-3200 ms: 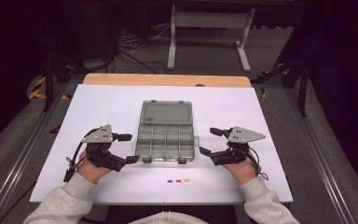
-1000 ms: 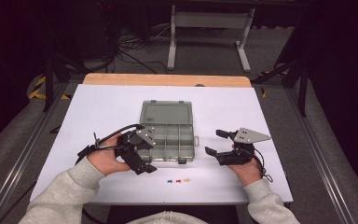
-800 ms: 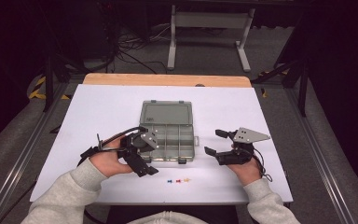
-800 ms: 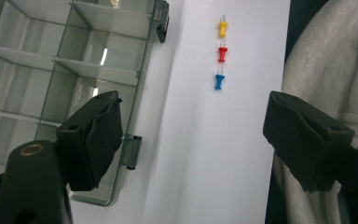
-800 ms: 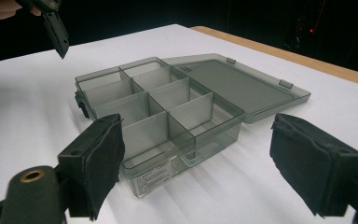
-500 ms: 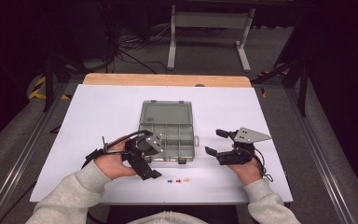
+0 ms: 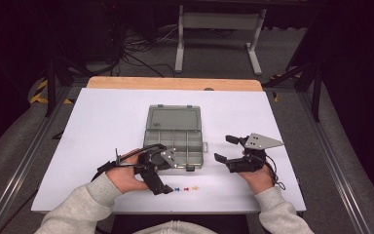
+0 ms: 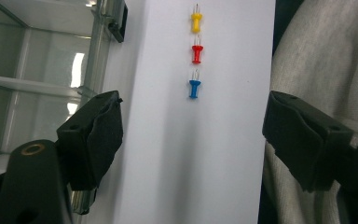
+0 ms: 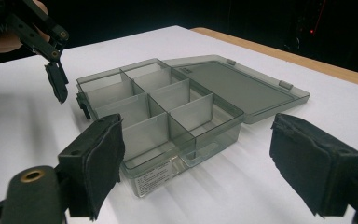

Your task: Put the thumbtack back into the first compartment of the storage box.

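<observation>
Three push pins lie in a row on the white table near its front edge: blue (image 7: 177, 189), red (image 7: 186, 188) and yellow (image 7: 195, 187). My left gripper (image 7: 163, 174) is open just left of them, at the front left corner of the box. In the left gripper view the blue pin (image 8: 194, 87), red pin (image 8: 196, 51) and yellow pin (image 8: 196, 21) lie ahead between the open left gripper (image 8: 191, 140) jaws, untouched. My right gripper (image 7: 225, 148) is open and empty, right of the box. The right gripper (image 9: 214, 172) faces the box.
A clear grey compartment box (image 7: 174, 146) sits mid-table with its lid (image 7: 174, 118) laid open at the back; its compartments (image 9: 163, 107) look empty. A grey sleeve (image 8: 317, 60) lies beside the table's front edge. The left gripper's far jaw (image 9: 57, 81) hangs by the box.
My left gripper has moved from left of the box toward the front edge and turned to face the push pins. The right gripper has barely moved.
</observation>
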